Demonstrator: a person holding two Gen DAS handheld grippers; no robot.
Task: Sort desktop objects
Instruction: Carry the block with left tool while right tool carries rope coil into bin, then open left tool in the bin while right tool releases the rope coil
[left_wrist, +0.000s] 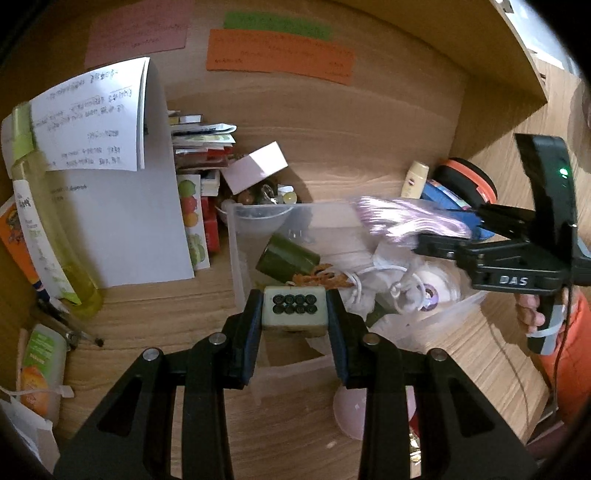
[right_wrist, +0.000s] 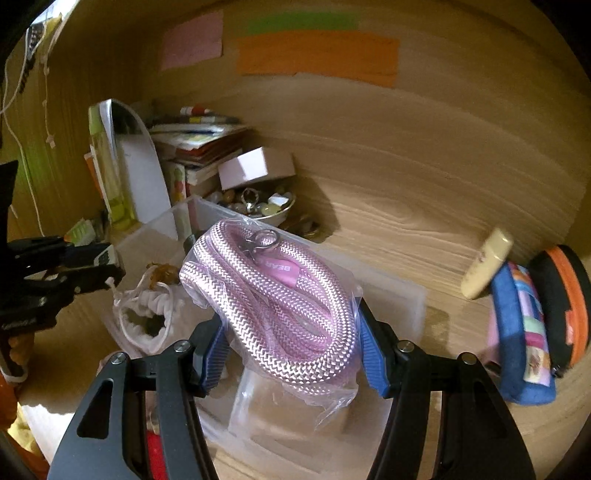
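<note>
Pink braided rope (right_wrist: 273, 306), coiled and sealed in a clear plastic bag w/ a metal clasp at its top, sits clamped between the blue pads (right_wrist: 373, 358) of the right gripper (right_wrist: 291, 354); jaws clenched on the bag, held above the clear plastic storage bin (right_wrist: 399, 295). From the left wrist view the same bagged rope (left_wrist: 406, 218) shows blurred over the bin's far right side, w/ the right gripper (left_wrist: 439, 240) reaching in from the right.

Left gripper (left_wrist: 295, 314) grasps a cream mahjong-style tile block (left_wrist: 294, 306) w/ eight dark circles on its face; jaws closed on its two sides, tile held over the bin's near edge (left_wrist: 236, 266). Inside the bin: a dark green cylinder (left_wrist: 286, 256), an orange-brown cord piece (left_wrist: 317, 278) and a white drawstring pouch (left_wrist: 399, 291).

Behind the bin, on the wooden desk (left_wrist: 351, 147): a bowl of small trinkets (right_wrist: 258, 206), a white box (left_wrist: 255, 166) leaning over it, and a stack of books (left_wrist: 201, 147). Yellow-green bottle (left_wrist: 55, 229) stands at left. On the right, near the wall: a cream tube (right_wrist: 487, 262), a blue fabric pouch (right_wrist: 517, 332) and a black-and-orange round case (right_wrist: 561, 306).
</note>
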